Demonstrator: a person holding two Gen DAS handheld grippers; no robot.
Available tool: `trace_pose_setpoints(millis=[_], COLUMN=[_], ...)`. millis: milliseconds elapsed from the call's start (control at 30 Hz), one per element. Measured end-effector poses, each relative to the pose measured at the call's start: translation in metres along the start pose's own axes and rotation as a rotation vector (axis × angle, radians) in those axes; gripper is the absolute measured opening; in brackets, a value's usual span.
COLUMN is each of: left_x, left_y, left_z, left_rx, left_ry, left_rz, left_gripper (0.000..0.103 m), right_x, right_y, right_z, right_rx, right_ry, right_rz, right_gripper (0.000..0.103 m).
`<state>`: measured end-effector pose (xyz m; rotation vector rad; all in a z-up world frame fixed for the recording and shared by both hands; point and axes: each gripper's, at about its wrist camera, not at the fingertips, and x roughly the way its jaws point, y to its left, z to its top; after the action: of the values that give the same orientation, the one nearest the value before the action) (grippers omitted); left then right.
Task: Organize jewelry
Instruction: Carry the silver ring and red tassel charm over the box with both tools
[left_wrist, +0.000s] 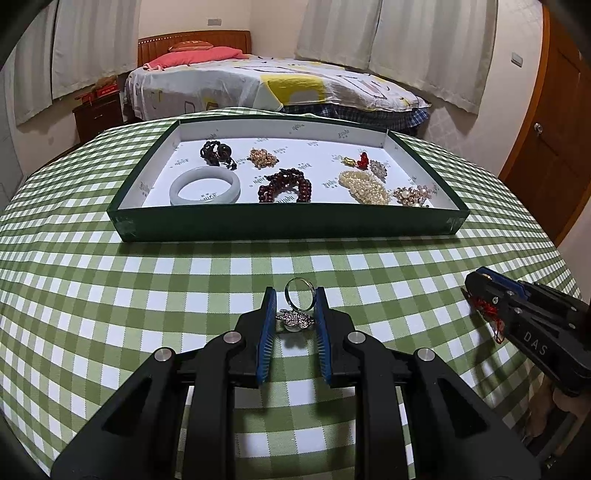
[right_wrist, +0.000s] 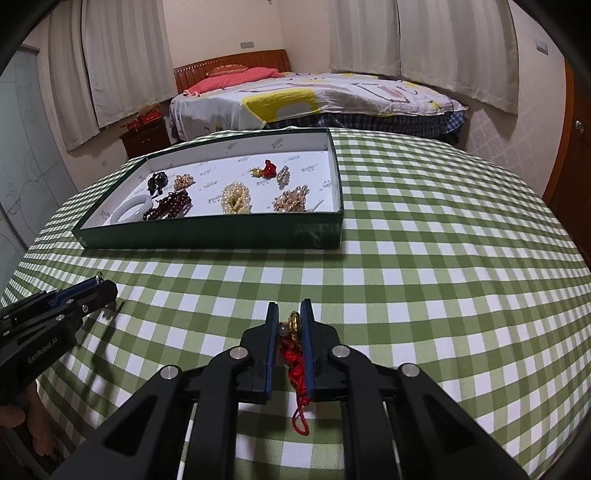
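My left gripper (left_wrist: 295, 295) is shut on a silver ring (left_wrist: 299, 291) with a sparkling ornament, held between its blue pads above the checked cloth. My right gripper (right_wrist: 289, 306) is shut on a red cord charm (right_wrist: 293, 354) with a gold bead at its top, and the cord's loop dangles below the pads. Each gripper shows in the other's view: the right gripper (left_wrist: 480, 291) at the right edge, the left gripper (right_wrist: 99, 288) at the left edge. Ahead lies a green tray (left_wrist: 288, 225) (right_wrist: 210, 232) with a white inside, holding several pieces, among them a pale bangle (left_wrist: 205, 184) and a pearl bracelet (left_wrist: 365, 186).
A green-and-white checked cloth (left_wrist: 147, 280) covers the round table, with bare cloth between tray and grippers and to the tray's right (right_wrist: 424, 221). Beyond the table stand a bed (left_wrist: 277, 85) and a dark nightstand (left_wrist: 98, 114). A wooden door (left_wrist: 554, 147) is at the right.
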<state>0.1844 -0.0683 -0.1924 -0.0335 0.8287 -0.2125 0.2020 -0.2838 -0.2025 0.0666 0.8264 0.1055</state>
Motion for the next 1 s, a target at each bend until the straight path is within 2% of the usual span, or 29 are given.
trace_pose_setpoints(millis=[67, 100, 367, 433, 500, 700, 767, 900, 1000], left_x=[-0.002, -0.002, -0.004, -0.004, -0.004, -0.005, -0.005, -0.005, -0.007], left_y=[0.001, 0.002, 0.004, 0.005, 0.005, 0.005, 0.005, 0.005, 0.005], left_z=[0.001, 0.002, 0.002, 0.002, 0.002, 0.002, 0.002, 0.002, 0.002], left_rx=[0.0, -0.001, -0.008, -0.009, -0.012, -0.013, -0.012, -0.012, -0.012], left_ry=[-0.005, -0.007, -0.008, -0.009, -0.009, -0.01, -0.01, -0.012, -0.016], left_rz=[0.002, 0.002, 0.002, 0.002, 0.001, 0.0, 0.0, 0.001, 0.003], left_gripper=[0.021, 0.021, 0.021, 0.021, 0.021, 0.021, 0.021, 0.021, 0.021], right_x=[-0.001, 0.0, -0.001, -0.003, -0.005, -0.009, -0.008, -0.01, -0.011], right_y=[-0.002, -0.002, -0.001, -0.002, -0.003, -0.003, -0.001, 0.0, 0.001], right_z=[-0.002, -0.002, -0.008, -0.009, -0.01, -0.012, -0.015, -0.016, -0.017], right_rx=[0.007, 0.007, 0.004, 0.003, 0.007, 0.008, 0.006, 0.005, 0.003], right_ry=[-0.002, -0.002, 0.01, 0.01, 0.003, 0.002, 0.015, 0.019, 0.02], right_rz=[-0.01, -0.015, -0.025, -0.027, -0.032, -0.036, -0.03, -0.023, -0.016], right_gripper=[0.034, 0.035, 0.035, 0.037, 0.043, 0.044, 0.039, 0.017, 0.013])
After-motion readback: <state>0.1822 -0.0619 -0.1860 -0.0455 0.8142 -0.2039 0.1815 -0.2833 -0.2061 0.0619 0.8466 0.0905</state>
